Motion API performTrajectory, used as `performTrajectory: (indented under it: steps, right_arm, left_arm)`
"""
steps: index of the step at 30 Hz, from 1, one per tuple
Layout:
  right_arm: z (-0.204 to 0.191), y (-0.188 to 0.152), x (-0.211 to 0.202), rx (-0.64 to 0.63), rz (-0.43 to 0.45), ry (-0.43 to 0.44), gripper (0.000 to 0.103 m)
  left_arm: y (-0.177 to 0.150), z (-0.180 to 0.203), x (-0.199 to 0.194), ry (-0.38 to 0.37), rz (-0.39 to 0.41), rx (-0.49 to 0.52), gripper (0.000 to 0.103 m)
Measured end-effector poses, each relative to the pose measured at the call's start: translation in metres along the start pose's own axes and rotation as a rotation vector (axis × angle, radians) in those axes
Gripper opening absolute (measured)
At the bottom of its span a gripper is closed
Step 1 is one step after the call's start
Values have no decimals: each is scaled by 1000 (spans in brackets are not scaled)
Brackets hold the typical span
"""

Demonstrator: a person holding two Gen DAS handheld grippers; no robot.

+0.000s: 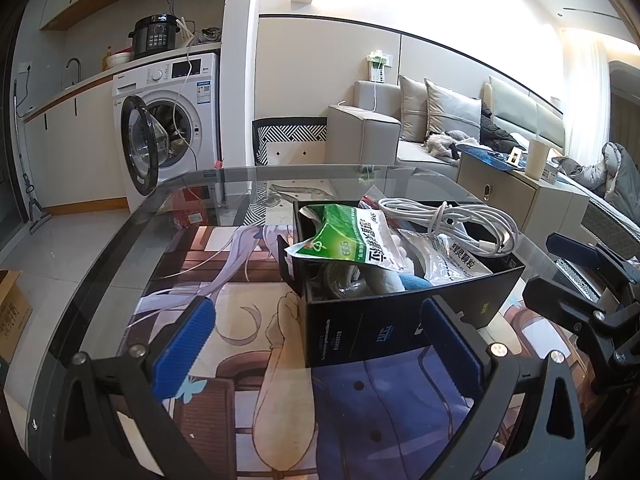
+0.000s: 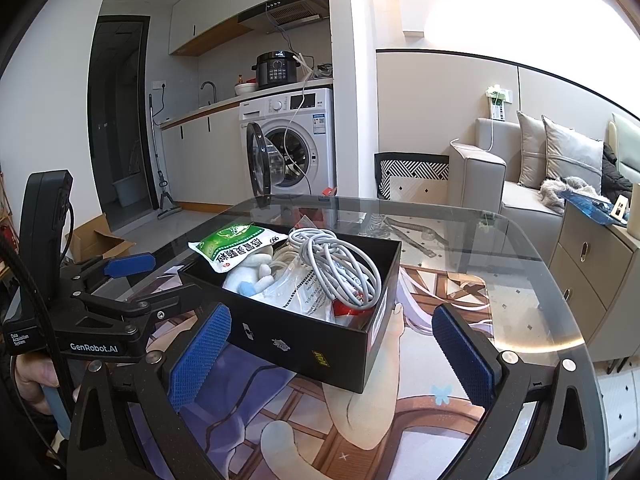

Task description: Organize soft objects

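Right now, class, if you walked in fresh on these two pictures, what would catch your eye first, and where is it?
First the black box on the glass table, crammed full, with a white cable coiled on top and a green packet sticking over its far-left rim. Then both claws, left and right, open and empty just short of the box. Behind, a washer stands with its door open.
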State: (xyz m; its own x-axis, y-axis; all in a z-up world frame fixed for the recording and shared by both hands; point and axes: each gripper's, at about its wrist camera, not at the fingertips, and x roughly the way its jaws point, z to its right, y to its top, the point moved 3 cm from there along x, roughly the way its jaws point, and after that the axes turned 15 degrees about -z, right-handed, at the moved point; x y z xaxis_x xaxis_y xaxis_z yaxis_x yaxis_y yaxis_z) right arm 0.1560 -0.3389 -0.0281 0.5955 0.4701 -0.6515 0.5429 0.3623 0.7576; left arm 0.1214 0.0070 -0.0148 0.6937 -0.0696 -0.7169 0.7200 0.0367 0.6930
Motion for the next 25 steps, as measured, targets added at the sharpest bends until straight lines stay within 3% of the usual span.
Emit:
performTrajectory:
  steps: [25]
  right_arm:
    - [0, -1, 0, 0, 3, 0, 103]
  left_arm:
    - [-1, 7, -4, -11, 4, 22, 103]
